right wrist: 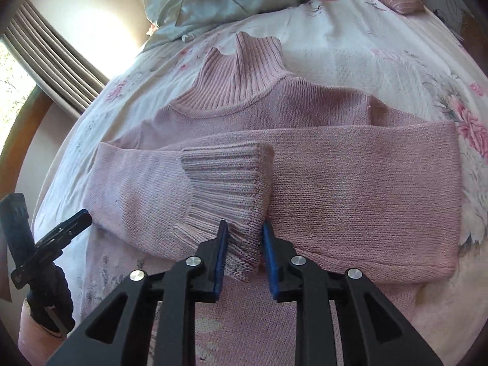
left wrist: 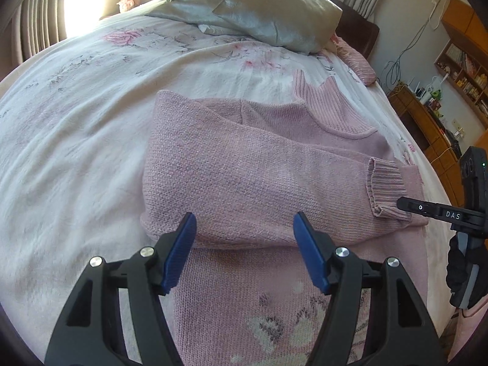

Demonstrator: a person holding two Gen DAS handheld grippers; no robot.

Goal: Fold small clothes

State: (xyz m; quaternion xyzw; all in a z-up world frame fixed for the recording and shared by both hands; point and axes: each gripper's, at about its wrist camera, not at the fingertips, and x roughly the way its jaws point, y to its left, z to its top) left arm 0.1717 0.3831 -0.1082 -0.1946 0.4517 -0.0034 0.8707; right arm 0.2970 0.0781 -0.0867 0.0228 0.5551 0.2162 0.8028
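Observation:
A pink knit turtleneck sweater (left wrist: 244,164) lies flat on the bed, collar (right wrist: 241,76) away from me, with both sleeves folded across its chest. The ribbed cuff (right wrist: 228,183) of one sleeve rests on top of the other sleeve. My right gripper (right wrist: 245,238) hovers at that cuff's near corner, jaws a narrow gap apart with the corner between them and no clear pinch. It also shows as the right gripper (left wrist: 405,206) beside the cuff (left wrist: 387,189). My left gripper (left wrist: 245,228) stands wide open over the sweater's near left part, holding nothing.
The bed has a white floral quilt (left wrist: 76,128). Silver-blue and gold pillows (left wrist: 259,9) lie at the head, with a pink striped cushion (left wrist: 357,58) beside them. Wooden shelves and a desk (left wrist: 442,97) stand to the right of the bed. A curtained window (right wrist: 45,48) is on the left.

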